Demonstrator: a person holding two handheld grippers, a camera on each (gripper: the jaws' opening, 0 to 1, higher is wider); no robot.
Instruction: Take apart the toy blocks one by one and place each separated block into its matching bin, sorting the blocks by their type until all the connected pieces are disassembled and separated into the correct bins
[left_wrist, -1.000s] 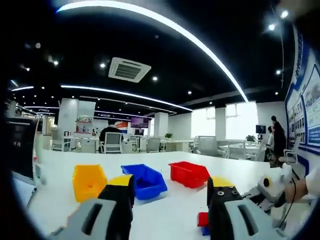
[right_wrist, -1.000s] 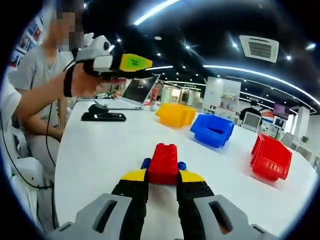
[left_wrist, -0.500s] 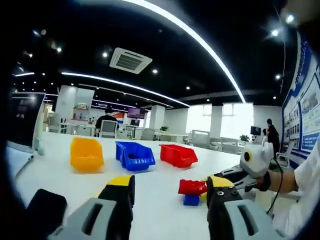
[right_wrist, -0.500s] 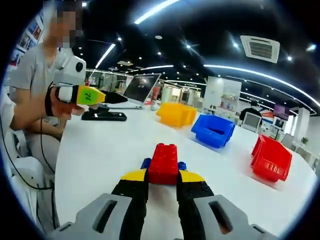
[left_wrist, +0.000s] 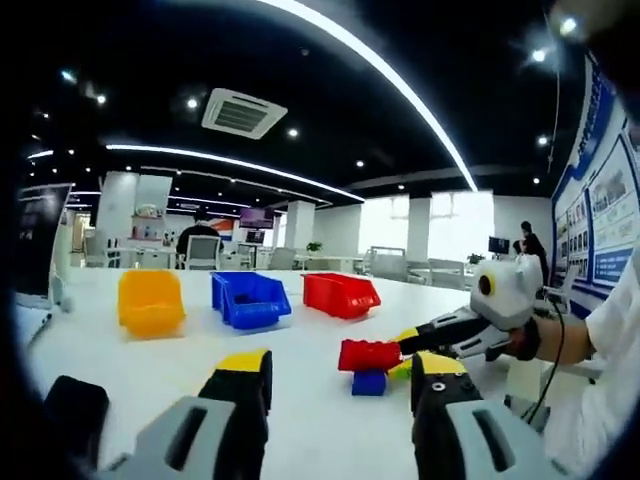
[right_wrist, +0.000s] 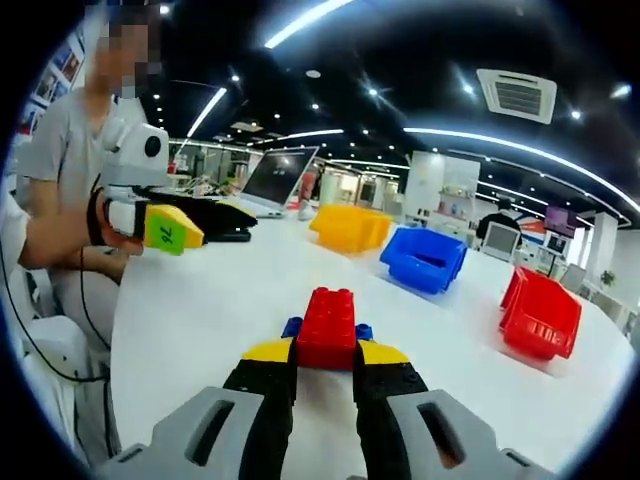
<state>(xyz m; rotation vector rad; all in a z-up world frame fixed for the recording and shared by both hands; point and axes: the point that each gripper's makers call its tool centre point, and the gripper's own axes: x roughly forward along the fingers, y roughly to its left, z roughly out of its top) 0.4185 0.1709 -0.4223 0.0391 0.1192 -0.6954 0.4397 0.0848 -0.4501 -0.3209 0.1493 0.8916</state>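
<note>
My right gripper is shut on a red block that sits on top of a blue block, just above the white table. In the left gripper view the same red block and blue block sit ahead and to the right, with the right gripper reaching in from the right. My left gripper is open, nothing between its jaws. In the right gripper view a person's hand holds the left gripper low over the table at the left.
Yellow bin, blue bin and red bin stand in a row further back on the table. An open laptop is behind the left gripper. A black object lies at the near left.
The left gripper came down from high up to just above the table and closer to the blocks. The right gripper and its blocks have stayed still.
</note>
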